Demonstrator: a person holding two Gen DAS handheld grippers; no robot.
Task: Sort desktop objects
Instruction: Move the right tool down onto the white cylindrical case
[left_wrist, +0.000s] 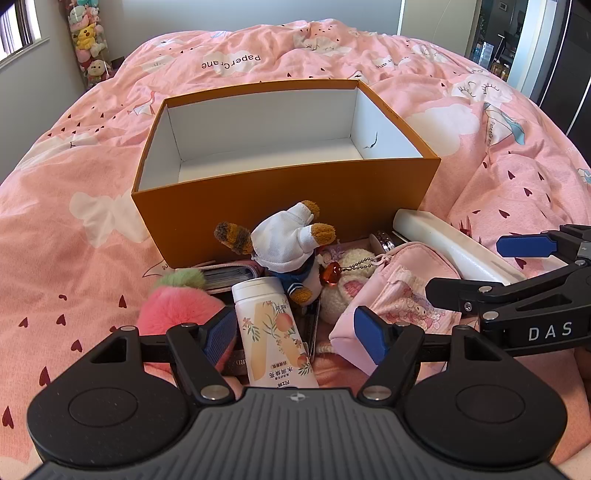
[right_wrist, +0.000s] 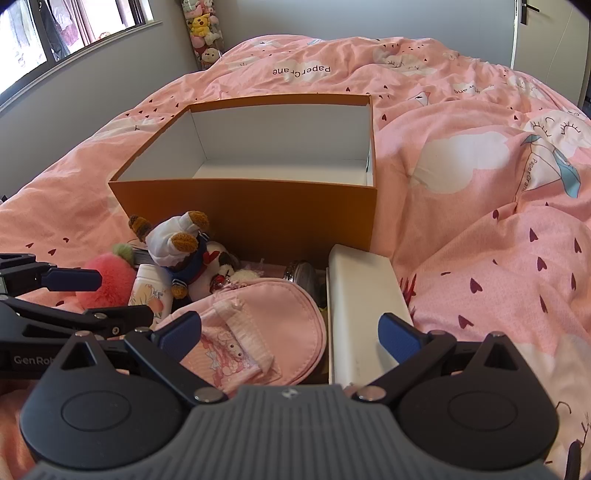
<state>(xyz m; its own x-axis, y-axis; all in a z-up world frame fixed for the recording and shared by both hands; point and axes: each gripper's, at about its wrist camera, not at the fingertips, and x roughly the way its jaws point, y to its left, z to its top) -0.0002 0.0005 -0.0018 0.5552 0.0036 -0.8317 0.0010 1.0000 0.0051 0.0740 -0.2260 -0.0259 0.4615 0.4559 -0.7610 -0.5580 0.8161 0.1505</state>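
The box (left_wrist: 284, 206) stands empty just beyond the pile, so I judge sorting has not begun. My left hand-held gripper (left_wrist: 295, 332) hangs wide open with the bottle (left_wrist: 271, 325) between its pads, untouched. My right hand-held gripper (right_wrist: 291, 334) gapes over the pouch (right_wrist: 258, 325), empty. Next I'd close on the bottle, then lift it forward over the box wall.

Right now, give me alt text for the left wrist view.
An empty orange box sits on a pink bedspread, with toys, a white bottle and a pink pouch piled before it. The left claw is open around the bottle.
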